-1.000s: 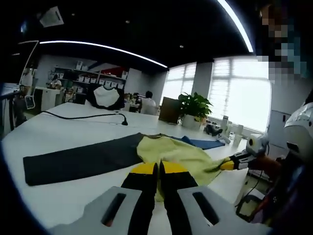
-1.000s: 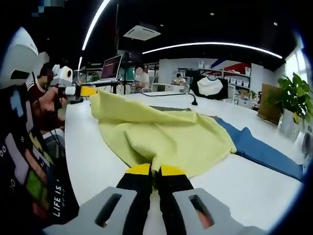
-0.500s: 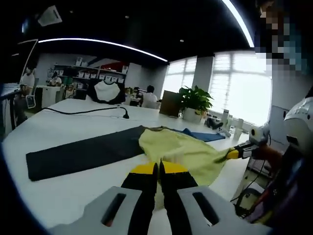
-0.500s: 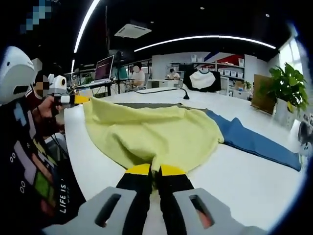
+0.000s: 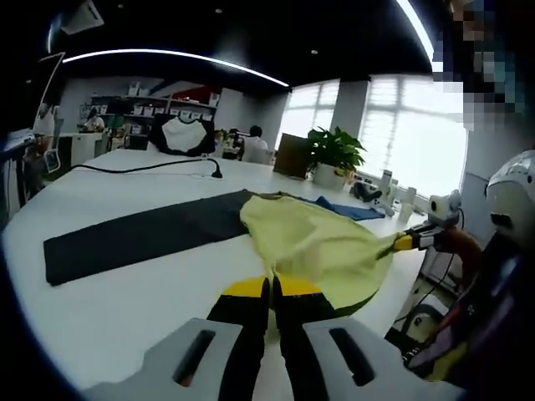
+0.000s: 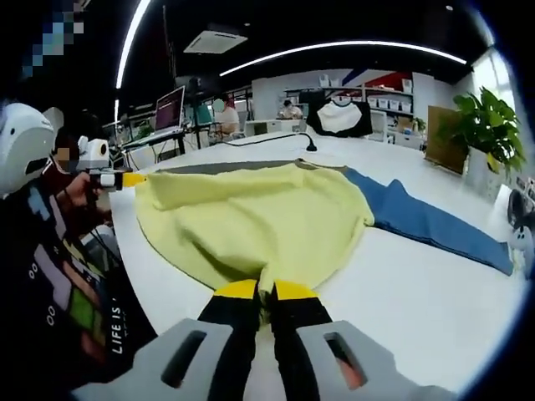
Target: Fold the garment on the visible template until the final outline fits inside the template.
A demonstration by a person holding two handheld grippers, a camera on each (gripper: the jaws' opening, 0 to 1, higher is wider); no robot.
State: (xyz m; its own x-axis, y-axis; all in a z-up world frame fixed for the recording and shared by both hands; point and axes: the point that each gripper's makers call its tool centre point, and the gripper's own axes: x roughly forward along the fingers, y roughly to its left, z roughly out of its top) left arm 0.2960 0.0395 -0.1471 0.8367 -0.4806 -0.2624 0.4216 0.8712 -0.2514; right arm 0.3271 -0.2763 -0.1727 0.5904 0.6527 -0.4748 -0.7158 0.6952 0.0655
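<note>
A pale yellow garment [image 6: 251, 217] is lifted off a white table [image 6: 410, 292], stretched between both grippers. My left gripper [image 5: 271, 288] is shut on one edge of the yellow garment [image 5: 313, 246]; it also appears at the left of the right gripper view [image 6: 125, 179], held by a hand. At the nearer hem, my right gripper [image 6: 266, 294] is shut on the cloth, and it shows at the right of the left gripper view [image 5: 401, 244]. A dark grey cloth strip [image 5: 134, 238] and a blue cloth strip [image 6: 426, 225] lie flat on the table beyond the garment.
A black cable [image 5: 142, 167] runs across the far tabletop. A potted plant [image 5: 334, 159] and small bottles [image 5: 384, 188] stand near the window side. A dark and white shirt [image 6: 338, 117] hangs at the back. A laptop [image 6: 167, 109] sits on a stand. The person's body stands at the table edge.
Both grippers have kept their hold and carried the yellow garment further over the table; it now hangs more taut between them and covers more of the strips.
</note>
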